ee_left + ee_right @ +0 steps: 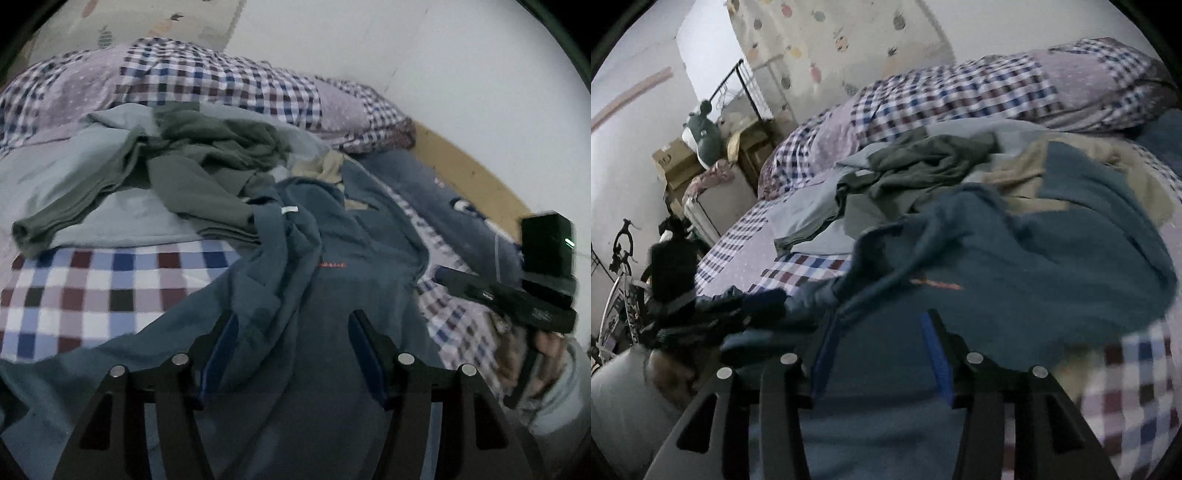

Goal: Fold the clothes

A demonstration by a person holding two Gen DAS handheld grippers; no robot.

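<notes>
Left gripper [291,354]: fingers are standing spread, nothing pinched, hovering over the blue garment [332,295], which is lying rumpled across the checked bedsheet [92,288]. Can't tell whether the tips are touching the cloth.

Right gripper [879,354]: fingers are also standing apart, pointing at the same blue garment [1015,258] from the other side. In the left wrist view this tool [517,299] is showing at the far right, held in a hand [546,343].

Further out: a grey-green garment [192,173] is sprawling crumpled over a pale blue cloth [74,184], one sleeve trailing toward the bed edge. A tan piece [1015,170] is poking out under the blue one. Checked duvet [221,81] is bunched up behind. Nothing here is lying folded; all the clothes are looking loose.

Risks, as I'm judging them:
- Blue garment is bunched in thick ridges, so a pinch could be catching two layers or the bedsheet under it, and a lift would be dragging the sheet along.
- It's overlapping the grey-green and tan pieces, so pulling could be tugging those too.
- Both views are motion-blurred, so fast moves could be making a pinch land off the hem.

Writing: small orange lettering on the blue garment's front [331,265], too blurred to read. White tag [290,209] near the collar, no text legible.
</notes>
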